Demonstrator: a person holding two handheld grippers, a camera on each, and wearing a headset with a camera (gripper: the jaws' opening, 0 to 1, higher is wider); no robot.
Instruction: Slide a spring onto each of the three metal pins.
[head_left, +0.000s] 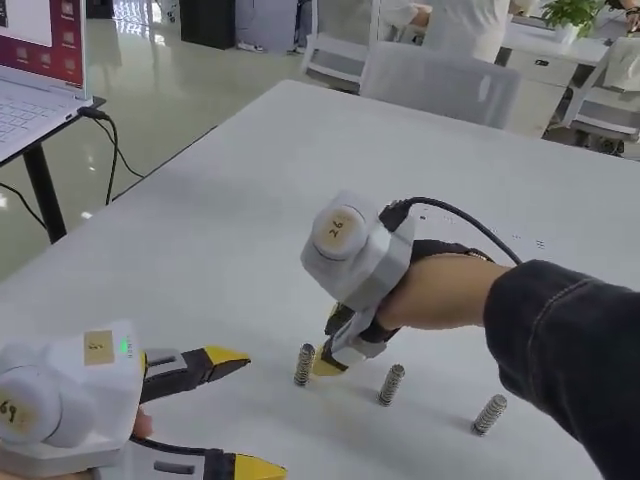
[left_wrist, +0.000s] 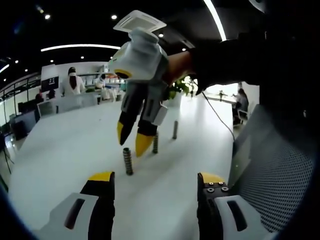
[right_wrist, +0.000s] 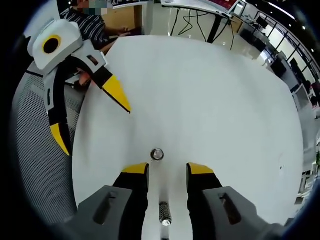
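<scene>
Three upright metal pins stand in a row on the white table (head_left: 230, 220), and each looks wrapped in a coiled spring: the left one (head_left: 304, 364), the middle one (head_left: 391, 384) and the right one (head_left: 489, 414). My right gripper (head_left: 333, 358) points down just beside the left pin, open with nothing between its fingers. From above, that pin's top (right_wrist: 157, 154) lies just ahead of the right gripper (right_wrist: 168, 169), and another spring (right_wrist: 164, 213) shows below between the fingers. My left gripper (head_left: 243, 412) hangs open at the near left, facing the nearest spring (left_wrist: 128, 161).
A laptop (head_left: 35, 70) sits on a stand at the far left with a cable (head_left: 112, 140) trailing down. Grey chairs (head_left: 440, 80) stand beyond the table's far edge. A mesh chair back (left_wrist: 280, 170) is close on the left gripper's right.
</scene>
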